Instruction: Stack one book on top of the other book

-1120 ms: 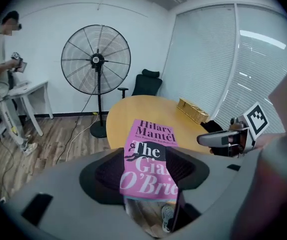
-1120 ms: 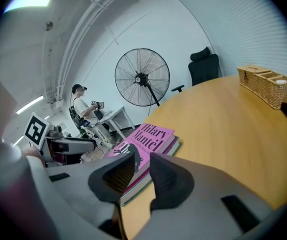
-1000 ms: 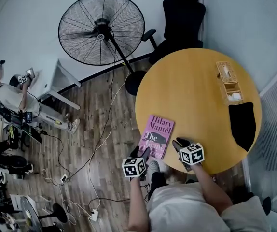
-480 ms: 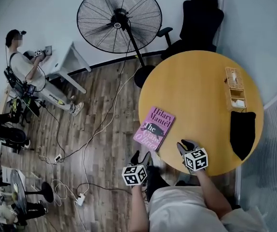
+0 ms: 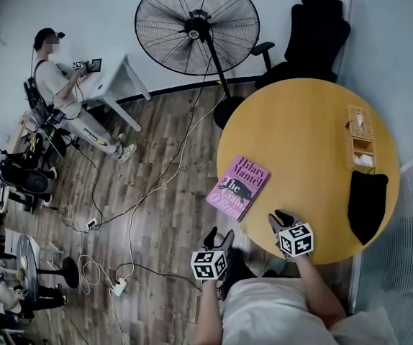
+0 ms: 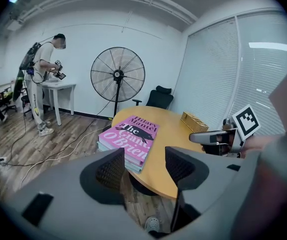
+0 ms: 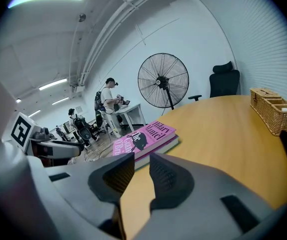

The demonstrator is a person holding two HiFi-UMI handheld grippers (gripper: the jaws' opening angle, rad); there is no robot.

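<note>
A pink paperback [image 5: 239,186] lies on a second, greyer book [image 6: 114,149] at the left edge of the round wooden table [image 5: 300,135]. My left gripper [image 5: 219,237] hangs off the table over the wooden floor, a little short of the stack, open and empty. In the left gripper view the pink paperback [image 6: 131,134] lies beyond the left gripper [image 6: 144,166]. My right gripper [image 5: 280,218] hovers over the table's near edge, right of the books. Its jaws stand a narrow gap apart with nothing between them, as the right gripper [image 7: 141,174] shows in its own view.
A wicker basket [image 5: 360,136] and a black cloth [image 5: 367,203] lie on the table's right side. A large floor fan [image 5: 197,26] and a black office chair [image 5: 314,38] stand behind. Cables [image 5: 120,221] trail over the floor. A person [image 5: 55,85] stands at a white desk, far left.
My left gripper has drawn back from the stack's near corner to a spot off the table. The right gripper has shifted slightly near the edge. The books lie still.
</note>
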